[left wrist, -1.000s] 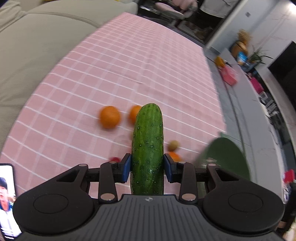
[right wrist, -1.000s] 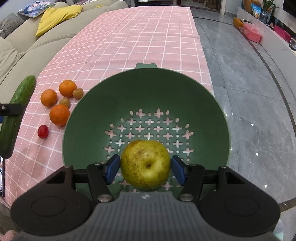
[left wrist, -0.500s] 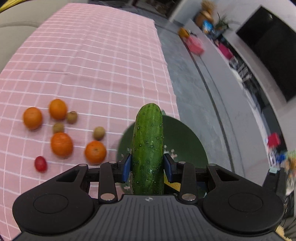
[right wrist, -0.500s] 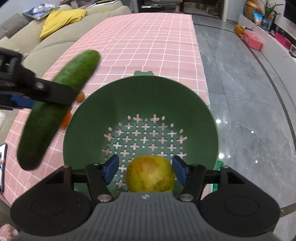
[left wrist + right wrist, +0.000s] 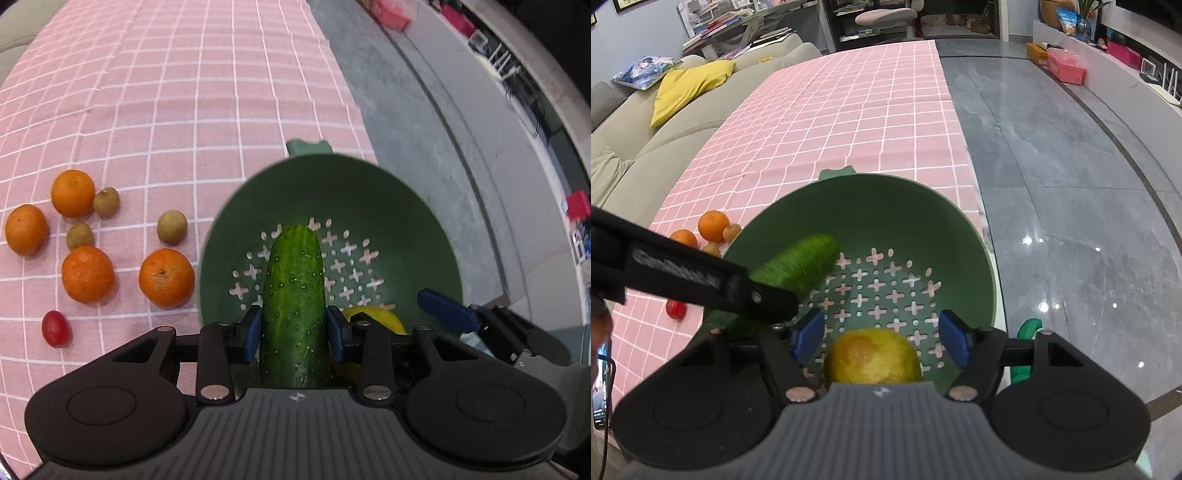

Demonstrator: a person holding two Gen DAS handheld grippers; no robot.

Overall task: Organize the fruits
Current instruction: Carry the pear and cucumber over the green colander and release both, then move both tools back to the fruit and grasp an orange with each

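Now the left tool (image 5: 293, 338) grips the long bumpy green cucumber (image 5: 294, 295) above the green perforated plastic colander (image 5: 979, 258). The right tool (image 5: 881, 338), jaws just opening, has released the yellow-green pear (image 5: 873, 356), which seems settled inside. The cucumber may strike it if dropped.

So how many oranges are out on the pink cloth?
4, all left of the green colander: two at the back, two nearer. More may be hidden.

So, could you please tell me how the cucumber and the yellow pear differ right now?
The cucumber is long, dark green and clamped in the left tongs; the pear is round, yellow and lies free in the colander between the open right tongs, which have just widened. Both are at the colander.
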